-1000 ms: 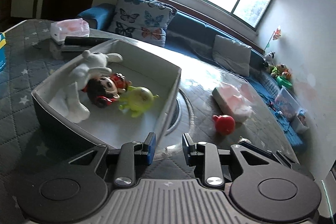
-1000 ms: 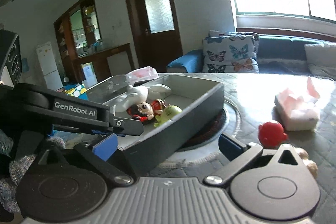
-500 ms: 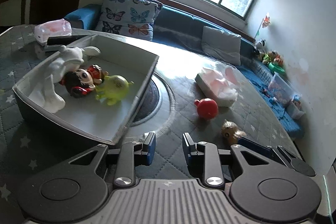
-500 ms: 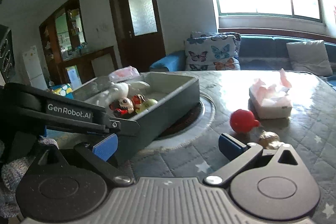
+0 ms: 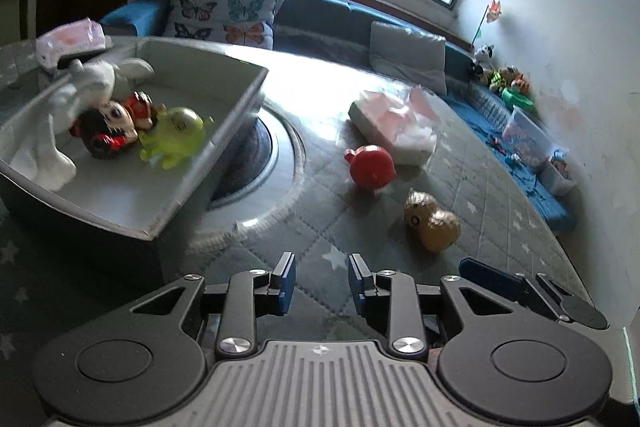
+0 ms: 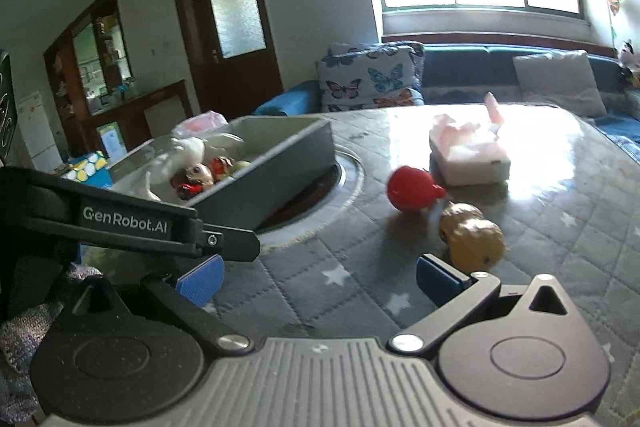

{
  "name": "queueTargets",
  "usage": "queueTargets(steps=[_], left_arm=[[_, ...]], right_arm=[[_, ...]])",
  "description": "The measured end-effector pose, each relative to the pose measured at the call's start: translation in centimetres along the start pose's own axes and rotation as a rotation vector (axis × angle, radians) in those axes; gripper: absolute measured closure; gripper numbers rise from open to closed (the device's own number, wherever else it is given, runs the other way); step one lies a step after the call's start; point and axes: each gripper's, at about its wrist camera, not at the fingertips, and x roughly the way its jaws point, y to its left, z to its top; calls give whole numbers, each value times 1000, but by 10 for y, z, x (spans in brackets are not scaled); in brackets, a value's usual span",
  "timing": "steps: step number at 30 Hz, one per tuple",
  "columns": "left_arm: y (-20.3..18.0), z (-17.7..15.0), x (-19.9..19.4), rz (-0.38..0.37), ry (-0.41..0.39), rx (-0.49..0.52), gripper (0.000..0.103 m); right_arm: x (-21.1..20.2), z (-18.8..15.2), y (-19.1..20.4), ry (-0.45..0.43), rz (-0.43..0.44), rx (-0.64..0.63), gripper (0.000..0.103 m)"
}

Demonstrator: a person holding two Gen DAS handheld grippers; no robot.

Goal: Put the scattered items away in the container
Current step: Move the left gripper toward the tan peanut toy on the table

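Observation:
A grey container (image 5: pixel 240 107) (image 6: pixel 280 163) sits at the left of the table. In it lie a white plush rabbit (image 5: pixel 80 87), a red doll (image 5: pixel 116 123) and a green toy (image 5: pixel 176 137). A red round toy (image 5: pixel 370 167) (image 6: pixel 412 189) and a tan plush toy (image 5: pixel 432 223) (image 6: pixel 472 237) lie on the quilted table to its right. My left gripper (image 5: pixel 322 283) is narrowly open and empty, near the table, short of both toys. My right gripper (image 6: pixel 320 277) is wide open and empty, its right finger just before the tan toy.
A pink tissue pack (image 5: pixel 394 123) (image 6: pixel 468 151) lies behind the red toy. A round inset (image 5: pixel 280 163) sits under the container's right end. Another tissue pack (image 5: pixel 70 39) lies at the far left. A sofa with cushions (image 5: pixel 224 11) stands beyond the table.
Both grippers have swung right, away from the container and toward the red and tan toys, which now sit closer and more central. Jaw openings are unchanged.

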Motion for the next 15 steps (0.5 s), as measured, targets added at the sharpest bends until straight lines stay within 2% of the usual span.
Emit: queueTargets(steps=[8,15], left_arm=[[-4,-4,19,-6,51,3,71],[-7,-5,32,-4,80,-2,70]], right_arm=[[9,-8,-10,45,-61,-8,0],[15,-12,-19,63,-81,-3,0]])
